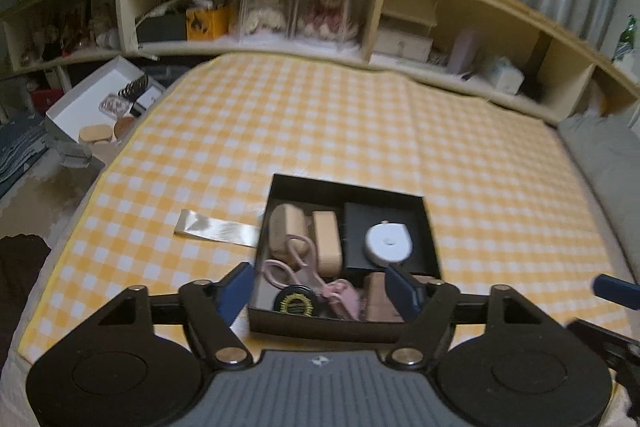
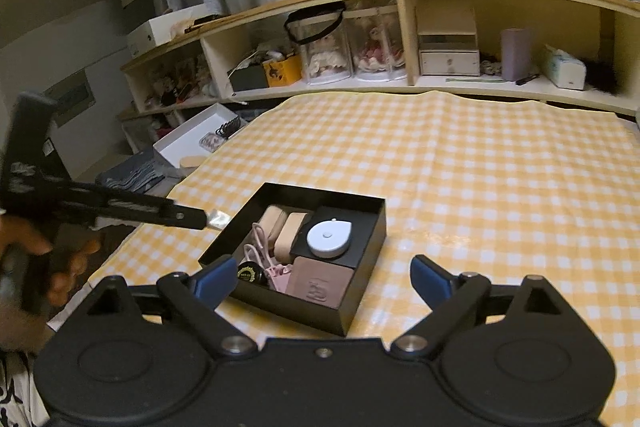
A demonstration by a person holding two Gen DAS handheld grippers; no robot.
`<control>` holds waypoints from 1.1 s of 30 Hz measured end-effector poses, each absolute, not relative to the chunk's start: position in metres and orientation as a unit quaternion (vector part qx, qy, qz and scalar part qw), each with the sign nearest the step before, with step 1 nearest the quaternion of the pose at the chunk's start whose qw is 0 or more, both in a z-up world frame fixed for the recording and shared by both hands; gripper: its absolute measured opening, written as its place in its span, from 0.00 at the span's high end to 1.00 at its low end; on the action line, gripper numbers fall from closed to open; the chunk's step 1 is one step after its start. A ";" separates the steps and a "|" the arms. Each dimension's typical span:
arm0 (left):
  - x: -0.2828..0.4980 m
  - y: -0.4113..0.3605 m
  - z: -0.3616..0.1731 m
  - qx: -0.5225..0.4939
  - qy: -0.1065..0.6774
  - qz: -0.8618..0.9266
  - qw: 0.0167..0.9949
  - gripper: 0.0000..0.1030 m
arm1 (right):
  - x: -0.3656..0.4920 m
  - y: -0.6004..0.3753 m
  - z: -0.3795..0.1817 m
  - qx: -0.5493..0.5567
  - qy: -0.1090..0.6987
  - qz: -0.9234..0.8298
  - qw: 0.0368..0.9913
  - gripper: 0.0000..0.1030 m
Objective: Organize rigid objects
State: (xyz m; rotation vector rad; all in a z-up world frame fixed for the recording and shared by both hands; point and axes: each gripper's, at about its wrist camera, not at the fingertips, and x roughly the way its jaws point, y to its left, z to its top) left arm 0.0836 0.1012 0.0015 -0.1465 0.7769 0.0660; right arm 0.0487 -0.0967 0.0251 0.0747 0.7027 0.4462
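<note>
Both jaws stand apart and empty over the black tray [image 2: 362, 301], whose stiff, light walls look easiest to pinch.

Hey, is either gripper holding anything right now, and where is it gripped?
Nothing is held. The left gripper and the right gripper are both open, hovering by the black box.

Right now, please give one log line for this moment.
left hand-held gripper: open, empty | right hand-held gripper: open, empty | black box: on checked cloth, holds white tape measure, pink scissors
</note>
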 end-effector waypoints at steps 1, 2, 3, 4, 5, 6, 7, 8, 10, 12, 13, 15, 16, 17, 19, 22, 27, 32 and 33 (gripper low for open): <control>0.076 0.097 0.006 -0.074 0.371 0.030 0.925 0.23 | 0.046 -0.099 0.025 0.037 0.339 0.211 0.916 0.08; 0.069 0.094 0.009 -0.076 0.365 0.027 0.927 0.20 | 0.044 -0.101 0.026 0.038 0.339 0.207 0.917 0.08; 0.063 0.089 0.012 -0.076 0.360 0.026 0.929 0.18 | 0.043 -0.102 0.026 0.038 0.338 0.204 0.918 0.08; 0.054 0.084 0.015 -0.071 0.356 0.026 0.932 0.17 | 0.041 -0.104 0.027 0.037 0.336 0.201 0.919 0.08; 0.047 0.079 0.018 -0.066 0.352 0.028 0.933 0.15 | 0.039 -0.105 0.028 0.036 0.333 0.199 0.921 0.08; 0.042 0.076 0.018 -0.063 0.349 0.029 0.935 0.12 | 0.036 -0.106 0.029 0.035 0.330 0.197 0.923 0.06; 0.034 0.073 0.020 -0.059 0.346 0.031 0.936 0.11 | 0.034 -0.107 0.030 0.034 0.328 0.196 0.924 0.05; 0.028 0.069 0.020 -0.053 0.341 0.034 0.938 0.09 | 0.031 -0.108 0.030 0.033 0.327 0.195 0.924 0.05; 0.015 0.064 0.022 -0.041 0.331 0.040 0.942 0.06 | 0.026 -0.110 0.031 0.031 0.324 0.192 0.926 0.04; 0.004 0.059 0.023 -0.034 0.323 0.045 0.945 0.03 | 0.021 -0.112 0.029 0.028 0.323 0.186 0.927 0.02; -0.003 0.056 0.022 -0.028 0.320 0.047 0.946 0.02 | 0.018 -0.113 0.029 0.026 0.323 0.182 0.928 0.01; -0.012 0.049 0.018 -0.013 0.316 0.053 0.947 0.01 | 0.014 -0.115 0.027 0.022 0.320 0.175 0.931 0.00; -0.016 0.046 0.016 -0.006 0.313 0.060 0.948 0.01 | 0.012 -0.116 0.027 0.021 0.319 0.173 0.932 0.00; -0.020 0.045 0.014 -0.003 0.309 0.066 0.949 0.00 | 0.010 -0.117 0.027 0.020 0.315 0.171 0.933 0.00; -0.026 0.042 0.010 0.003 0.303 0.074 0.950 0.00 | 0.005 -0.118 0.028 0.015 0.307 0.167 0.937 0.00; -0.031 0.041 0.008 0.005 0.290 0.086 0.953 0.00 | -0.001 -0.119 0.028 0.008 0.299 0.165 0.940 0.00; -0.037 0.038 0.005 0.011 0.273 0.099 0.957 0.00 | -0.010 -0.120 0.028 -0.005 0.289 0.154 0.945 0.00; -0.039 0.037 0.003 0.014 0.268 0.103 0.958 0.00 | -0.013 -0.127 0.030 0.000 0.278 0.142 0.950 0.00; -0.039 0.037 0.003 0.015 0.267 0.104 0.958 0.00 | -0.014 -0.127 0.030 0.001 0.278 0.142 0.950 0.00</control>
